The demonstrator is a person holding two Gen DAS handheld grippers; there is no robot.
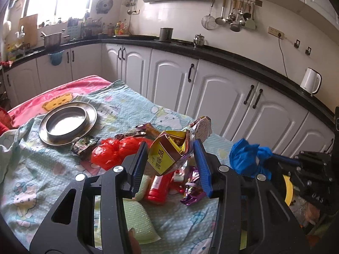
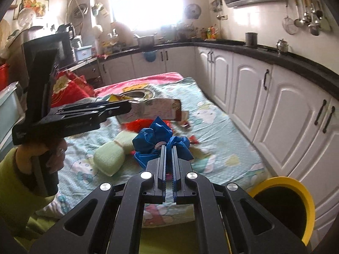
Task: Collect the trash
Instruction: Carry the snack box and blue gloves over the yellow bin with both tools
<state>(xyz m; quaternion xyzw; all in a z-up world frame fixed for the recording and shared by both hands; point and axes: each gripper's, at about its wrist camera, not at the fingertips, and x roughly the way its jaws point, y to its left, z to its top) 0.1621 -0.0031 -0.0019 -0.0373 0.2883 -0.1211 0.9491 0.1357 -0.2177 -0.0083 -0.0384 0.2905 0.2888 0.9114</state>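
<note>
A: Which step is in hand now, pls?

B: Carrying, I think. Both grippers have trash and are above the table [image 1: 53,165], which is covered w/ a cartoon cloth. The left gripper [image 1: 171,165] is about half open, its blue pads pressed on a crumpled yellow-brown snack wrapper [image 1: 169,150]. The wrapper hangs clear of the cloth.

A: And the right one?

B: The right gripper [image 2: 168,160] has the jaws nearly together, pinching a blue plastic bag [image 2: 152,137]. The bag bunches around the fingertips, also off the cloth as far as I see.

A: Where does it go?

B: A yellow-rimmed bin [image 2: 305,199] stands just off the table's near right corner, beside the white cabinets. Its mouth is open and dark inside.

A: So next move?

B: My guess: bring each gripper over the bin mouth, then open the jaws so the piece falls in. The wrapper is light and stiff, it may stick to a pad; the bag is soft and can catch on the rim.

A: What is left after?

B: Much. Near the middle of the table lie a red plastic bag [image 1: 114,154], a red bottle [image 1: 159,188], a purple foil wrapper [image 1: 192,192] and a small dark wrapper [image 1: 83,146] touching the metal plate [image 1: 89,118]. The green sponge [image 2: 110,158], near the table's near edge, is maybe not trash; cannot tell.
</note>
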